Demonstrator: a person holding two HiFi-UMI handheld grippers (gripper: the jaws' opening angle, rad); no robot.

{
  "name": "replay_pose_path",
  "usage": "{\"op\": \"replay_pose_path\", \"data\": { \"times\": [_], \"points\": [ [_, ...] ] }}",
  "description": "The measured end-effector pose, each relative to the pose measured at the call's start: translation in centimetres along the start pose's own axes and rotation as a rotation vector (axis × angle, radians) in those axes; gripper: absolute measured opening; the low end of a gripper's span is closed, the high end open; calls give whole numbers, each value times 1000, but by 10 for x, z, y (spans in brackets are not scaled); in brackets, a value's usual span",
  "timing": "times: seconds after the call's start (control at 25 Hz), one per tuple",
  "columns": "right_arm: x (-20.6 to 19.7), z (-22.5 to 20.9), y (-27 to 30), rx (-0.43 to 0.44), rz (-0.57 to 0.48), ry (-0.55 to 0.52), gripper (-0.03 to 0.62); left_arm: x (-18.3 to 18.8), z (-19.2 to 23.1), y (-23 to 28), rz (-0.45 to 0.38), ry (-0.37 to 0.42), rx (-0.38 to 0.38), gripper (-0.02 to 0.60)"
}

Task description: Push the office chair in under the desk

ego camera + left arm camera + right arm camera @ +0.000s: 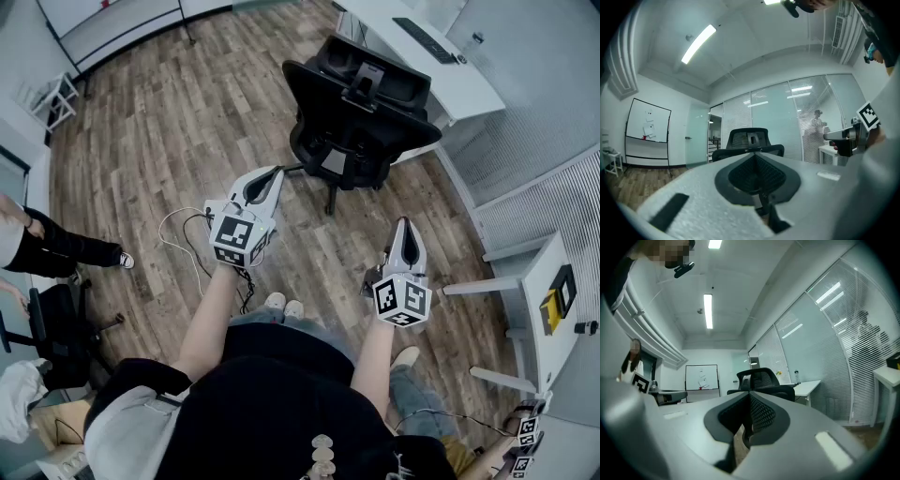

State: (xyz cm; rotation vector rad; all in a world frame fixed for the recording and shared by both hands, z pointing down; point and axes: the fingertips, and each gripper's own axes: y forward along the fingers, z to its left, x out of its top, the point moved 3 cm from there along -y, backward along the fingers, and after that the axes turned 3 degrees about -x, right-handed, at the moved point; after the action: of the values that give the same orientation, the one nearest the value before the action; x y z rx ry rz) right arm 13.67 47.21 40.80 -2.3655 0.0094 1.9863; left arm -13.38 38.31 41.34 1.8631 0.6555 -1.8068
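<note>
**A:** The office chair (361, 112) sits at upper centre of the head view with its backrest turned toward you. It stands out from the white desk (466, 92), which fills the upper right corner beyond it.

**B:** And you're lined up behind it. Both gripper views show the headrest and backrest straight ahead over the jaws. So by my read the push runs up and to the right in the frame, toward that desk.

**A:** Your left gripper (274, 176) looks the nearer one. Its tip is close to the chair's left side, by a base leg, but I'd say not touching.

**B:** Your right gripper (407, 227) hangs lower in the frame, well apart from the chair.

**A:** And the jaws?

**B:** Both pairs are pressed together with nothing between them, and both grippers point level.

**A:** That suits a shove, I'd judge: closed tips against the backrest, no grasp needed. There's no contact yet, and the chair isn't under the desk.
</note>
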Motion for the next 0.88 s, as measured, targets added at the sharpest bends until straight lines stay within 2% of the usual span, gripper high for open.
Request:
{"op": "replay_pose_path", "data": {
  "times": [0.32,0.88],
  "points": [
    [0,-4,1,-8,0,11,9,0,-2,5,8,7,-8,8],
    [-6,-1,11,33,7,34,11,-7,-5,11,29,5,-3,8]
  ]
}}
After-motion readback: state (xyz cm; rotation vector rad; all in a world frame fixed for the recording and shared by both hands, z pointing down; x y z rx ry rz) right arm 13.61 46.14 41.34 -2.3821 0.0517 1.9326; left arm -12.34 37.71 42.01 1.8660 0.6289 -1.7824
